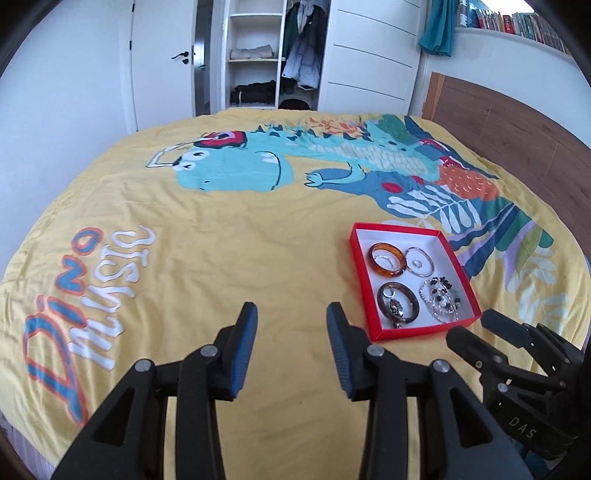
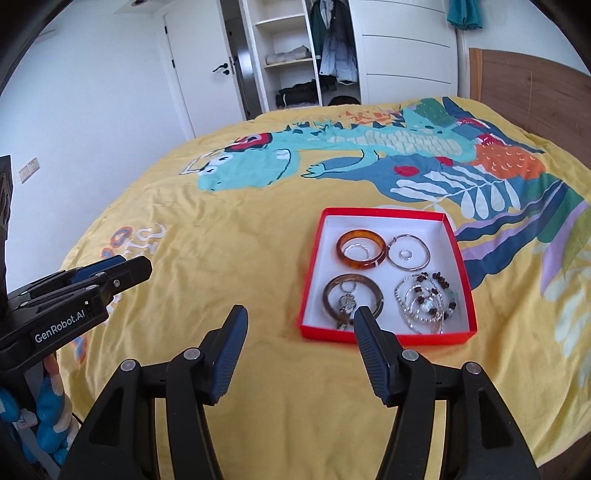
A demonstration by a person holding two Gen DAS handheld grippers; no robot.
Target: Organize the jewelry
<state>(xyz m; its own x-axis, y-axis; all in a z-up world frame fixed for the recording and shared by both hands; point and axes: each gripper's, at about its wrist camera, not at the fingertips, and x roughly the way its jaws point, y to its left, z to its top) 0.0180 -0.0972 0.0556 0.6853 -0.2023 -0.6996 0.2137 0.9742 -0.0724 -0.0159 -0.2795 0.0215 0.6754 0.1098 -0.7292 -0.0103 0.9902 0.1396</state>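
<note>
This is a home bedroom: a bed under a yellow dinosaur-print duvet cover (image 1: 207, 236) with a brown wooden headboard (image 1: 517, 129), an open white wardrobe (image 1: 258, 55) holding folded clothes and hanging jackets, a white door (image 2: 207, 74), and a shelf of books (image 1: 517, 22).

Black tongs (image 1: 291, 314); blue ribbed pads (image 2: 231, 354); silver rivets; white "GenRobot.AI" lettering.

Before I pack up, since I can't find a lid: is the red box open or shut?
Open. The red box has no lid on it; its bangles and bead bracelets lie exposed.
</note>
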